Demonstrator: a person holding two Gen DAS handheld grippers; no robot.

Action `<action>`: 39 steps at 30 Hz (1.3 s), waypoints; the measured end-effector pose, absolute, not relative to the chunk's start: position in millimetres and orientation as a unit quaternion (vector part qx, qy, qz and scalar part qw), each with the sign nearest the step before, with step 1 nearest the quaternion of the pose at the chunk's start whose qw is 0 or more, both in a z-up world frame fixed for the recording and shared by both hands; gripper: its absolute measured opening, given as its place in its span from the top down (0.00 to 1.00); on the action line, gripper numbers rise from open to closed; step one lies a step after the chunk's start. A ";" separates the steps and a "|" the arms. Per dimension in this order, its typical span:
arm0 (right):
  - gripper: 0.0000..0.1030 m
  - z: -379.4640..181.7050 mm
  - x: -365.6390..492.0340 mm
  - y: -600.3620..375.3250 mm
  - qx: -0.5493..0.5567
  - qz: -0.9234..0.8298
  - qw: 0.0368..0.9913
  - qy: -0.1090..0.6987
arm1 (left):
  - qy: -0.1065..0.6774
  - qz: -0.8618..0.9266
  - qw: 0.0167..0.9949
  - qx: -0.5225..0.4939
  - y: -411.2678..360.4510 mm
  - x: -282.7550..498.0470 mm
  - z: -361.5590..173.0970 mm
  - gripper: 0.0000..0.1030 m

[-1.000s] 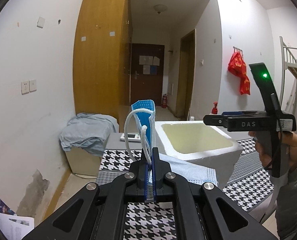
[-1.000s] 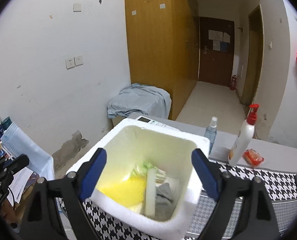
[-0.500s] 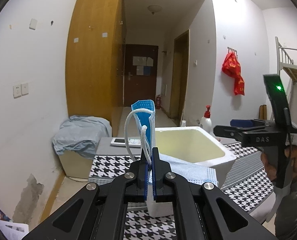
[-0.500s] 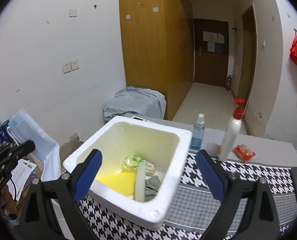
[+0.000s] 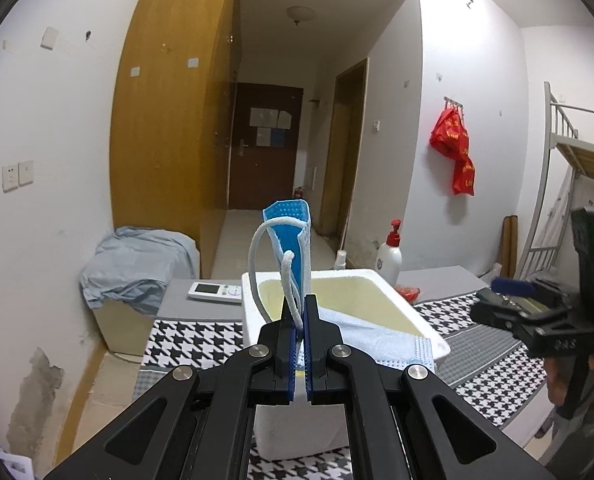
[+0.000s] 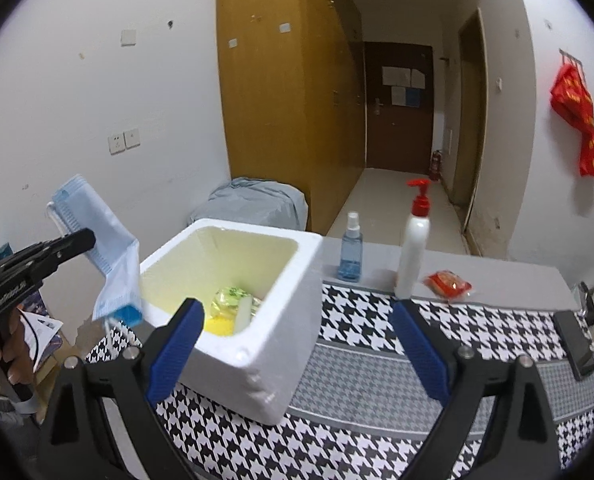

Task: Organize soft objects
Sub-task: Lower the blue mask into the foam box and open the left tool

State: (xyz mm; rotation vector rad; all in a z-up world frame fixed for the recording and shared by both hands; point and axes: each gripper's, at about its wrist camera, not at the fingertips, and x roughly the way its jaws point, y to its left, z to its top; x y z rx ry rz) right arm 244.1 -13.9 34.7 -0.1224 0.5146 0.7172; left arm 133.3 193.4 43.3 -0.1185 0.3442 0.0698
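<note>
My left gripper (image 5: 300, 312) is shut on a blue face mask (image 5: 293, 236). One end of the mask sticks up with its white ear loop, and the rest drapes down toward the near rim of the white foam box (image 5: 409, 304). In the right wrist view the mask (image 6: 105, 240) hangs from the left gripper (image 6: 73, 242) just left of the foam box (image 6: 309, 248), which holds a yellow item (image 6: 217, 324), a green packet (image 6: 229, 296) and a white roll. My right gripper (image 6: 297, 308) stands wide open and holds nothing, low over the table by the box's right side.
A houndstooth cloth (image 6: 377, 320) covers the table. Behind the box stand a blue spray bottle (image 6: 351, 252) and a white pump bottle (image 6: 413, 248), with a red packet (image 6: 449, 284) beside them. A phone (image 6: 575, 344) lies far right, a remote (image 5: 215, 292) far left.
My left gripper has carried the mask closer to the box's left side. The right gripper has drawn away to the right, so the box now sits left in its view.
</note>
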 end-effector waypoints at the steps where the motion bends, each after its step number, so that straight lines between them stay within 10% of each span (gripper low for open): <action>1: 0.06 33.5 244.5 -18.1 -0.057 0.341 0.904 0.250 | 0.171 0.033 0.983 -0.059 192.2 135.5 44.5 0.98; 34: 0.06 5.2 225.8 -81.3 -0.070 0.284 0.922 0.253 | 0.241 0.059 0.967 -0.052 177.1 230.5 18.1 0.96; 36: 0.06 3.8 226.6 -83.5 -0.068 0.280 0.923 0.255 | 0.249 0.068 0.965 -0.045 177.3 235.6 13.0 0.89; 39: 0.06 3.4 225.0 -86.8 -0.065 0.278 0.924 0.256 | 0.248 0.088 0.963 -0.048 178.2 236.8 7.6 0.36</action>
